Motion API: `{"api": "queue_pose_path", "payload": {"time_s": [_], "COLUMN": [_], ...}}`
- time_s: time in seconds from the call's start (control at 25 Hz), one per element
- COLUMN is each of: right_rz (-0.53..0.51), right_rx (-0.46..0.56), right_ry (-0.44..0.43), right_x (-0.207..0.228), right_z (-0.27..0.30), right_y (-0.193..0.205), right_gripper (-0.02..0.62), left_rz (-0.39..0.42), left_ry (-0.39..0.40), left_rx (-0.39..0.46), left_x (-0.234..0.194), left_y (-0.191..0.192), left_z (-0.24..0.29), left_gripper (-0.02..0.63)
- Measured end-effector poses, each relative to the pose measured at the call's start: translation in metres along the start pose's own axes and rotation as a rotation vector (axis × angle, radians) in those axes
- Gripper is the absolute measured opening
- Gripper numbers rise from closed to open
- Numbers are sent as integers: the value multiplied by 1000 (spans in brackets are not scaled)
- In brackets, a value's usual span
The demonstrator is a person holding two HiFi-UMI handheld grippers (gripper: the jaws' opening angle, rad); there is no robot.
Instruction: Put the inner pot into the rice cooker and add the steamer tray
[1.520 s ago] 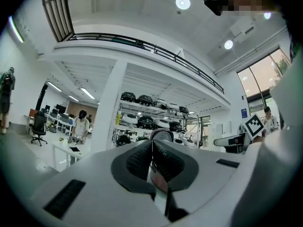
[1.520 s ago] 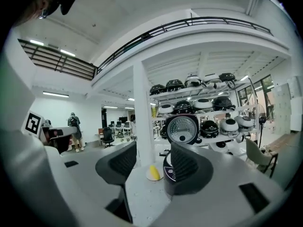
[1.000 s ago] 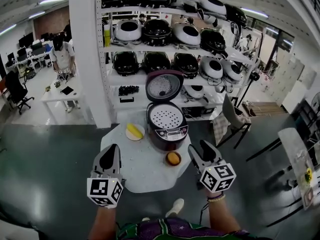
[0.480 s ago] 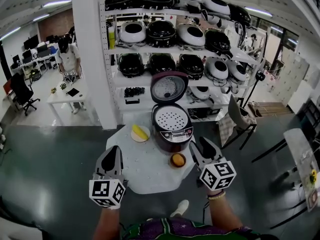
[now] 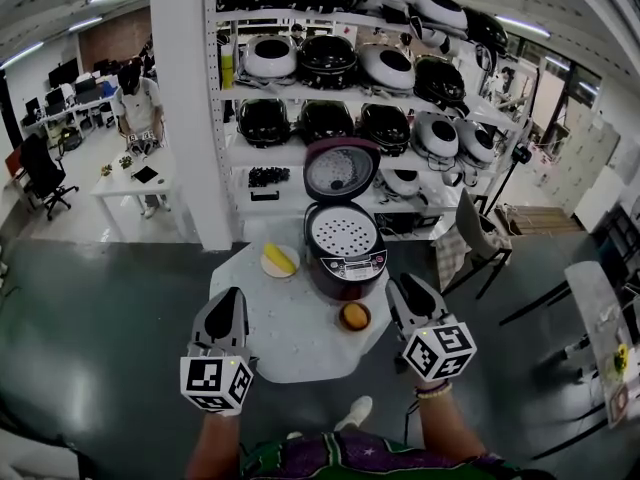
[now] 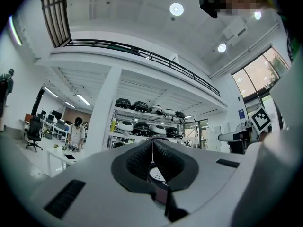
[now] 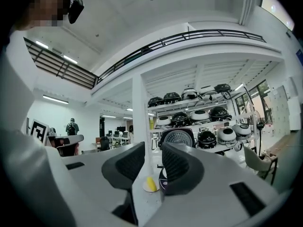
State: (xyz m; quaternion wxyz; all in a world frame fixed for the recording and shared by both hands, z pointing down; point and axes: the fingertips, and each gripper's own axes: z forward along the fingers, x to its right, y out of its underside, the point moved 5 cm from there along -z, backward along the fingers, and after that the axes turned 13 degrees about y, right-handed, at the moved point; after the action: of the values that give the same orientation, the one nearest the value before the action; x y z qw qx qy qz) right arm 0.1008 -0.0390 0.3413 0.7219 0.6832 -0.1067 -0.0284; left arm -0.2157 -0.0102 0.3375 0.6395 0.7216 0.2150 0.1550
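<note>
I am holding my left hand-held gripper (image 5: pixel 231 298) closed tight on nothing at the desk's (image 5: pixel 290 343) near left edge. My right hand-held gripper (image 5: pixel 405 286), empty, has just been narrowing to a slim gap beside the near right edge. The steamer tray (image 5: pixel 343 231) is sitting in the open rice cooker (image 5: pixel 346 266) at the far edge

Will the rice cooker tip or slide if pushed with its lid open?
The rice cooker looks squat and broad, so probably heavy and hard to tip. Its raised lid puts weight rearward; a high push could rock it back. The table looks smooth, so a low push may slide it.
</note>
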Motion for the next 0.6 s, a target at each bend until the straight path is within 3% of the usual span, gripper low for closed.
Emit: {"api": "queue_pose_path", "payload": {"time_s": [0.6], "right_rz": [6], "right_rx": [11], "right_ry": [7], "right_x": [-6], "right_z": [-9], "right_y": [4], "right_gripper": [29], "left_rz": [-25], "left_ry": [12], "left_rx": [-7], "left_x": [3], "left_y": [5], "left_z": [-13], "left_gripper": [23]}}
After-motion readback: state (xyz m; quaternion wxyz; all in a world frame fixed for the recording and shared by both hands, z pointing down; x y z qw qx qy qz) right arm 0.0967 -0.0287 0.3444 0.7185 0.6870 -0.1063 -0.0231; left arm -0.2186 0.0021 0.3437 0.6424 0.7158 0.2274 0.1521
